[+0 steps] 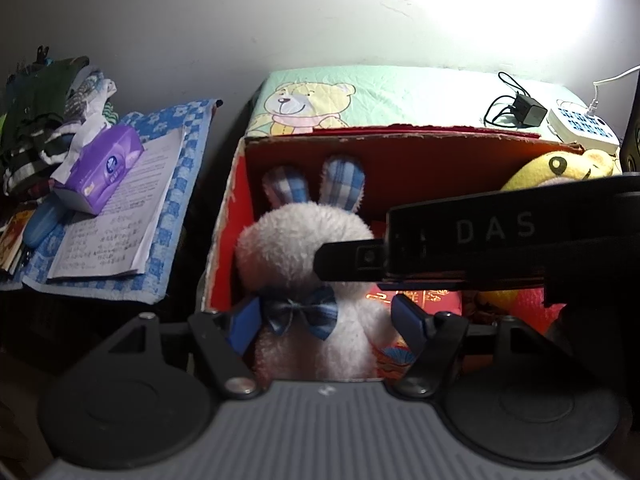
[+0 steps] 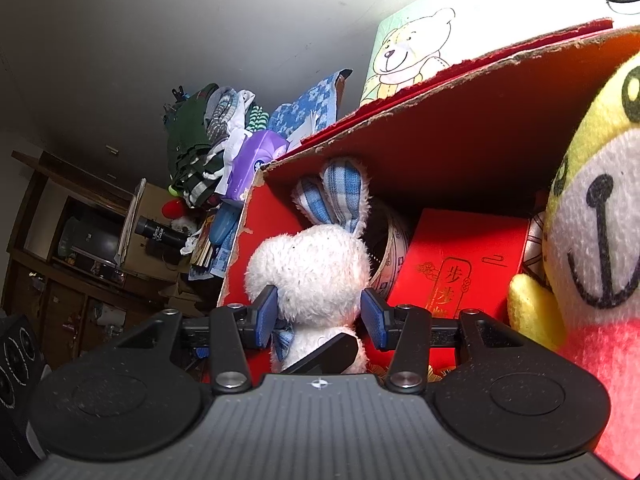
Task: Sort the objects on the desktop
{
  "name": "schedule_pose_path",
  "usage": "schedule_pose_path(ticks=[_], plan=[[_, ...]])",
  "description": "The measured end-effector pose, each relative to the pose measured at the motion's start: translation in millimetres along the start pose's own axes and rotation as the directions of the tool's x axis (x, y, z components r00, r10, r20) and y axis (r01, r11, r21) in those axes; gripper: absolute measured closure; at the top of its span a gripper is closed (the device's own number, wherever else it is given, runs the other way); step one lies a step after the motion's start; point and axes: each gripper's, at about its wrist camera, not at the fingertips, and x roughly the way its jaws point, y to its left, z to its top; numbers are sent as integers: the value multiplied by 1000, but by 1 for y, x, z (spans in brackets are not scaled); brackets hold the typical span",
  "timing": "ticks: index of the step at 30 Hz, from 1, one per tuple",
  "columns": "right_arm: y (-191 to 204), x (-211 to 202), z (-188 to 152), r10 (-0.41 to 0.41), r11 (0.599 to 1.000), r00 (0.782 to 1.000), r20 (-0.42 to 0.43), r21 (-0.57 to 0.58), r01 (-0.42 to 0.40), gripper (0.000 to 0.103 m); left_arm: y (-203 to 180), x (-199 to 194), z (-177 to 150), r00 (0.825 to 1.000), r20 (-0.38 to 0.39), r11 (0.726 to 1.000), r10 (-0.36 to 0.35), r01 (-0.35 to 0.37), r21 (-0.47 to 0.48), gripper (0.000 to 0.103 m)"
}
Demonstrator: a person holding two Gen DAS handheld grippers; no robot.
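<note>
A white plush rabbit (image 1: 304,240) (image 2: 316,264) with blue plaid ears and a bow tie sits upright in the open red cardboard box (image 1: 400,160) (image 2: 460,120). My left gripper (image 1: 328,326) is open and straddles the rabbit's body; red shows between the body and the right-hand pad. My right gripper (image 2: 320,318) is open around the rabbit's head, with fur brushing its blue pads. In the left wrist view it reaches in from the right, and one of its fingers (image 1: 348,260) lies against the head. A yellow plush toy (image 1: 560,168) (image 2: 600,240) fills the box's right side.
A red gift box (image 2: 460,264) and a round patterned tin (image 2: 388,248) lie behind the rabbit. Left of the box, a purple tissue pack (image 1: 100,168) rests on a notebook (image 1: 120,216) beside piled clothes (image 1: 40,120). Behind it are a charger (image 1: 528,110) and a power strip (image 1: 584,128).
</note>
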Motion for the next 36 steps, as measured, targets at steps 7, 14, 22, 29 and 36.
schedule_pose_path(ticks=[7,14,22,29,36], plan=[[4,-3,-1,4,999,1000,24,-42,-3,54,-3,1,-2,1000,11,1000,12,-12,14,28],[6,-5,-2,-2,999,1000,27,-40,3,54,-3,1,-3,1000,18,999,18,-19,26,27],[-2,-21,-10,-13,1000,996,87,25,11,56,-5,1,-4,1000,18,999,24,-24,34,27],[0,-32,-14,-44,999,991,127,18,42,56,-5,1,-4,1000,4,999,20,-21,36,28],[0,-35,-20,-90,996,984,151,0,91,56,-4,1,-2,999,-20,999,32,-31,30,28]])
